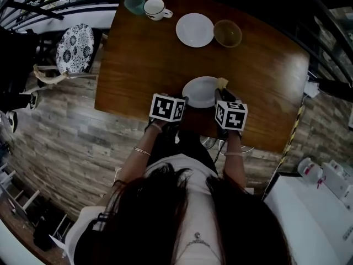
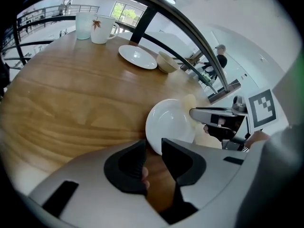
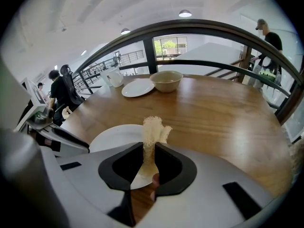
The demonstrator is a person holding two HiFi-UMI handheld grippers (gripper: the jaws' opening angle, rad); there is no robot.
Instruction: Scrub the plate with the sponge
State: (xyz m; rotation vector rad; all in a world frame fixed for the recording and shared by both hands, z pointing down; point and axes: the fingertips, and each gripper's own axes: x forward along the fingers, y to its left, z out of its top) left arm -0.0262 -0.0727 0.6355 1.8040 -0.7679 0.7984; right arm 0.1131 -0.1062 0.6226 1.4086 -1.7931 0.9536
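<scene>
1. Wood table (image 1: 143, 54) over plank floor (image 1: 60, 131). The far edge carries a tumbler (image 1: 134, 3), mug (image 1: 155, 8), 2nd plate (image 1: 194, 30) and bowl (image 1: 228, 33), all well apart from the work.
2. Plate (image 1: 199, 91) to scrub: white, lying flat right at the table's near edge, btwn the two grippers.
3. L gripper (image 2: 153, 148): jaws spread, nothing pinched. Plate's near-left rim sits at the mouth of the gap, and the pads don't look to be pressing on it.
4. R gripper (image 3: 149, 151): jaws clamped on the sponge (image 3: 152, 129), a thin tan piece. Its long axis runs straight out along the jaws, free end past the tips.
5. Key relation: sponge end is at the plate's far-right rim; can't tell if it touches. Plate's bare centre lies to the left of the R gripper and a bit below.
6. Judgement: scrub not yet under way. The sponge would need to drop onto the plate and sweep left across it. With the L gripper not gripping the rim, the plate could skate toward the near edge.
</scene>
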